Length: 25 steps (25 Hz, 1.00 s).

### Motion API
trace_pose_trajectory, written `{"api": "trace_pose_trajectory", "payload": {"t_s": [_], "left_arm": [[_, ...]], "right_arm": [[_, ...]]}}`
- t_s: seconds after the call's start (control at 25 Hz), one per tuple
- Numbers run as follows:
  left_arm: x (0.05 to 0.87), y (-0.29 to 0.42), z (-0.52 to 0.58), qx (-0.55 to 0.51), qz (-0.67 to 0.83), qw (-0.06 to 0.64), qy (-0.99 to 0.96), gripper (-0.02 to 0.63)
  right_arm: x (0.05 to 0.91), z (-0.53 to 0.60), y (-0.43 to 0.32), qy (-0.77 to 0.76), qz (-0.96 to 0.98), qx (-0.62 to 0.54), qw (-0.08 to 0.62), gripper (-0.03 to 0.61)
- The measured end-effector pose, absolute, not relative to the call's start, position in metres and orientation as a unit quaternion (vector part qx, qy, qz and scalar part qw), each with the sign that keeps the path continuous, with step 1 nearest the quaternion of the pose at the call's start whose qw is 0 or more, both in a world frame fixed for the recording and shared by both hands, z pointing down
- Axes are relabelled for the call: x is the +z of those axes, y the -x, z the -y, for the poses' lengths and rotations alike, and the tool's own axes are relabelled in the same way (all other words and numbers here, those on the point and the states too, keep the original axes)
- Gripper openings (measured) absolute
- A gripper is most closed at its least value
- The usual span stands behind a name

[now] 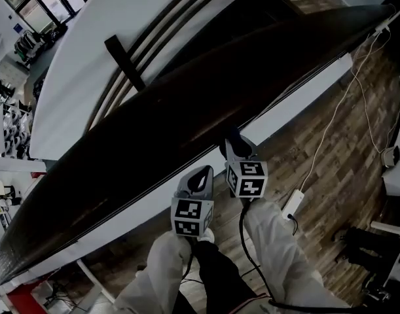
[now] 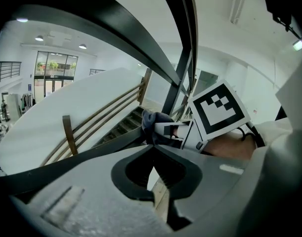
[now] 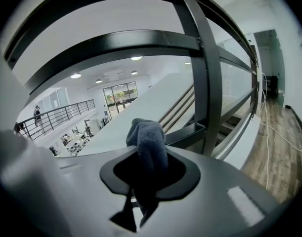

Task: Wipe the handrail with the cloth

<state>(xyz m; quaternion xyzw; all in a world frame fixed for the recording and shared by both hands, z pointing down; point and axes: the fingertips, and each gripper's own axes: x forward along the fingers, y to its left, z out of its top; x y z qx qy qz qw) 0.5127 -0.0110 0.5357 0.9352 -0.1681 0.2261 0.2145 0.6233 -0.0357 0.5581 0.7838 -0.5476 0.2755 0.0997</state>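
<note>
Wood-plank floor and a white stair wall frame a broad dark handrail that slants from lower left to upper right. At left, the left gripper hovers just beside the rail's near edge, its fingers closed together on nothing. To its right, the right gripper has its fingers clamped on a bunched dark cloth at that same edge; contact is unclear, so wiping looks about to start, and the next move likely means pressing the cloth down and sliding it along the rail.
</note>
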Motion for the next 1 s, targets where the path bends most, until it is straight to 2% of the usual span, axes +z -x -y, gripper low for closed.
{"api": "trace_pose_trajectory", "payload": {"t_s": [0.36, 0.56, 0.8, 1.0], "left_arm": [[0.537, -0.544, 0.002, 0.232, 0.139, 0.204, -0.941, 0.003], [0.538, -0.538, 0.004, 0.23, 0.147, 0.209, -0.939, 0.003], [0.529, -0.494, 0.015, 0.223, 0.174, 0.21, -0.936, 0.003], [0.52, -0.427, 0.025, 0.215, 0.214, 0.221, -0.927, 0.003]], "right_arm": [[0.558, 0.024, -0.705, -0.816, 0.503, 0.27, 0.09, 0.074], [0.559, 0.019, -0.72, -0.824, 0.488, 0.271, 0.098, 0.074], [0.547, 0.02, -0.697, -0.828, 0.482, 0.269, 0.102, 0.074], [0.528, 0.029, -0.621, -0.807, 0.517, 0.258, 0.122, 0.074]]}}
